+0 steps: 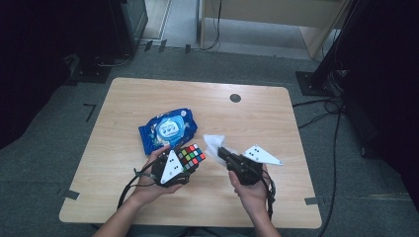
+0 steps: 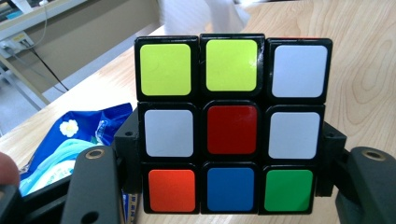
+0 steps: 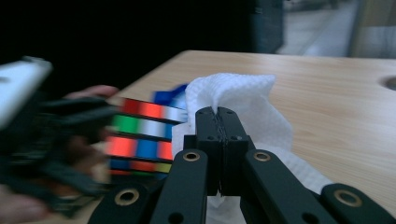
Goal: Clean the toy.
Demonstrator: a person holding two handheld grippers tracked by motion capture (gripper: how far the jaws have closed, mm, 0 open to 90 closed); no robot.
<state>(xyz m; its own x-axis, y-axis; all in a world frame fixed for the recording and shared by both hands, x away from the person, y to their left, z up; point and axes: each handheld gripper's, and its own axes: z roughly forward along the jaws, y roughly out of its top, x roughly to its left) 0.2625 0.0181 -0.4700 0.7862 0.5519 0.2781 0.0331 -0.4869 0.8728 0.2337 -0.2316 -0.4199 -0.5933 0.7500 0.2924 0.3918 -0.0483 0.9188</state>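
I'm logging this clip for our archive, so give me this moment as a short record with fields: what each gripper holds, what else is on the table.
left gripper: shut on the puzzle cube, gripped at its two sides, held above the table
right gripper: shut on a white wipe, raised beside the cube
cube face toward left gripper view: red centre, two yellow squares in the top row
also on table: blue wipes pack, lying flat behind the cube

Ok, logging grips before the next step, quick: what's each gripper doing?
Left gripper: closed on the puzzle cube.
Right gripper: closed on the white wipe.
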